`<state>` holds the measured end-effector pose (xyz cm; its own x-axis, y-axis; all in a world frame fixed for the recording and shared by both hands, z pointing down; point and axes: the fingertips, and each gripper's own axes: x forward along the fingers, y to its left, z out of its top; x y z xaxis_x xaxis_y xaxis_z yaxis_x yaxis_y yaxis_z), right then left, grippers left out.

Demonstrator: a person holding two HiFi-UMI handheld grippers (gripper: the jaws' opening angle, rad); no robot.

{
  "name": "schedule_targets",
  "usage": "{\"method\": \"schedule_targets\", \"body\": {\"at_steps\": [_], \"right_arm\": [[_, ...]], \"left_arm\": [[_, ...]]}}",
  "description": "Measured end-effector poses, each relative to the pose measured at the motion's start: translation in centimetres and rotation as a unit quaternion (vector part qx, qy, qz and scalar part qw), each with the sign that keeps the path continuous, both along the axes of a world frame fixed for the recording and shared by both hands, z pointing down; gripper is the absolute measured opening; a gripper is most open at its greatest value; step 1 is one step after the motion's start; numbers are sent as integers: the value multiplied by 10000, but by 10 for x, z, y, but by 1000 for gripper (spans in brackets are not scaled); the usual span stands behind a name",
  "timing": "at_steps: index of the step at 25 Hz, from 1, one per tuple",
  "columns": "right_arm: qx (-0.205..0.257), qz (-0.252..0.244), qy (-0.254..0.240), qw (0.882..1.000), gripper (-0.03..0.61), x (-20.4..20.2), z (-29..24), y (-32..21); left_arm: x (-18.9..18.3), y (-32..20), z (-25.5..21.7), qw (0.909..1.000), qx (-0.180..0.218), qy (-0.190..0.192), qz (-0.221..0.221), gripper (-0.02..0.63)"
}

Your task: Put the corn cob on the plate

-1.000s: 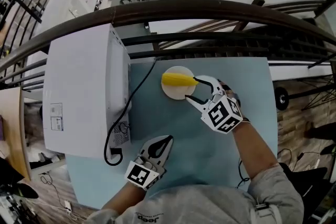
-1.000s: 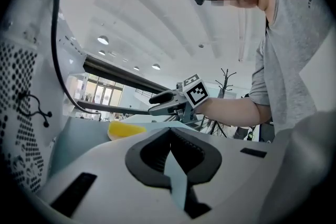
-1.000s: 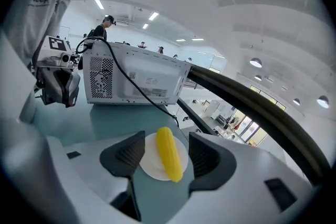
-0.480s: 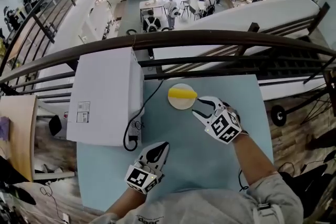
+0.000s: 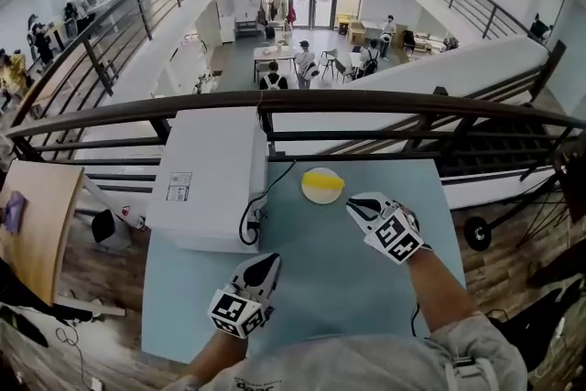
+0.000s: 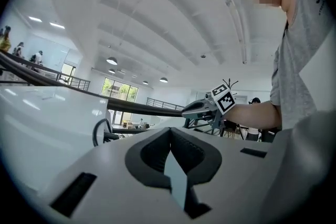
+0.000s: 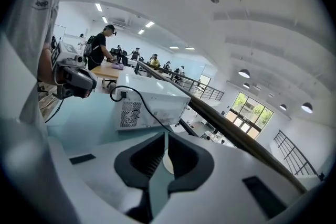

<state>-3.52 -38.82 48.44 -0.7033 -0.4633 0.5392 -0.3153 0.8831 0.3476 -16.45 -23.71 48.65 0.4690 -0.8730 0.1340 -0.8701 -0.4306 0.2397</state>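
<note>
the yellow corn cob [image 5: 324, 181] lies across the far side of the small round cream plate [image 5: 317, 195] on the pale blue table [image 5: 330, 281]. the right claw [image 5: 353, 207] hovers near the plate; its jaws have just been closing and are clenched on nothing. the left claw [image 5: 272, 262], well apart, is clenched and empty too. the job looks done; a nudge to the plate could roll the cob off its rim.
</note>
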Motion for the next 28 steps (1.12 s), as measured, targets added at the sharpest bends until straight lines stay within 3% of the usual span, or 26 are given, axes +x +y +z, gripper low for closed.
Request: {"method": "schedule_targets", "body": {"at_steps": [8,17,23,28], "right_arm": [[-460,342,-897,9943,18,12,-39,51],[-1186,1239,-2130,9619,18,47,-57,110],[-1019,962,-2362,9616,18,101,-92,134],[-1207,607,-2711,9530,18,166,-100,158]], "left_arm": [[-38,52,-44,9991,409,-49,-76,18],[-88,100,-60,9989,449,-98,128,18],[-54,122,-91,9975,669,-205,-138,18],[17,145,-100,9978,572,-132,-321,18]]}}
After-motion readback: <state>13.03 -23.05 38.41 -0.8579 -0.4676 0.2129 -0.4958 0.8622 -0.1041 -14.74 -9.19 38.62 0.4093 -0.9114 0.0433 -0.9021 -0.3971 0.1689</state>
